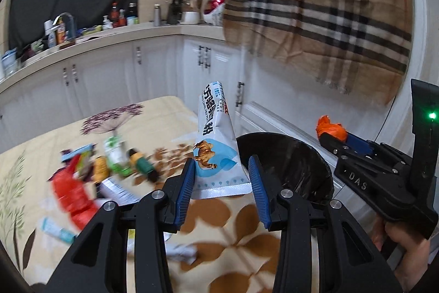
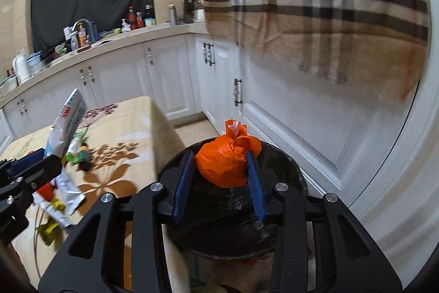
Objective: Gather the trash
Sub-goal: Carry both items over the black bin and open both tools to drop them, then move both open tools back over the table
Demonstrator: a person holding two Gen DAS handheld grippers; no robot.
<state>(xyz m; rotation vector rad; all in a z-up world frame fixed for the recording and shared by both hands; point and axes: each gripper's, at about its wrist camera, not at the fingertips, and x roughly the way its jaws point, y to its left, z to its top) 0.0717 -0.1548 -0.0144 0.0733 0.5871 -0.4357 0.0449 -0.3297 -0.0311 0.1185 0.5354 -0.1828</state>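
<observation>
**Two pieces of trash held, both due for the bin**

Both tools are loaded. Right tool is clamped on the orange bag, a knotted plastic bundle, and hangs right above the black-lined bin. Left tool grips the white pouch w/ its bottom seam between the blue pads; the pouch stands upright, poking up past the fingers, roughly over the edge of the surface next to the bin.

My call: the drop is the step in hand, right side first. To do it well I'd lower the orange bag a bit further inside the rim before letting go, so it falls straight into the liner and doesn't bounce off the lip. Then bring the left tool across, tilt the pouch so its tall end points down into the bin, and release only once most of it is over the opening; it's light and could flutter out.

Keep both tools from bumping, since they sit near each other at the bin.

More trash lies on the surface: red wrapper, green bottle, other bits too blurred to ID.
</observation>
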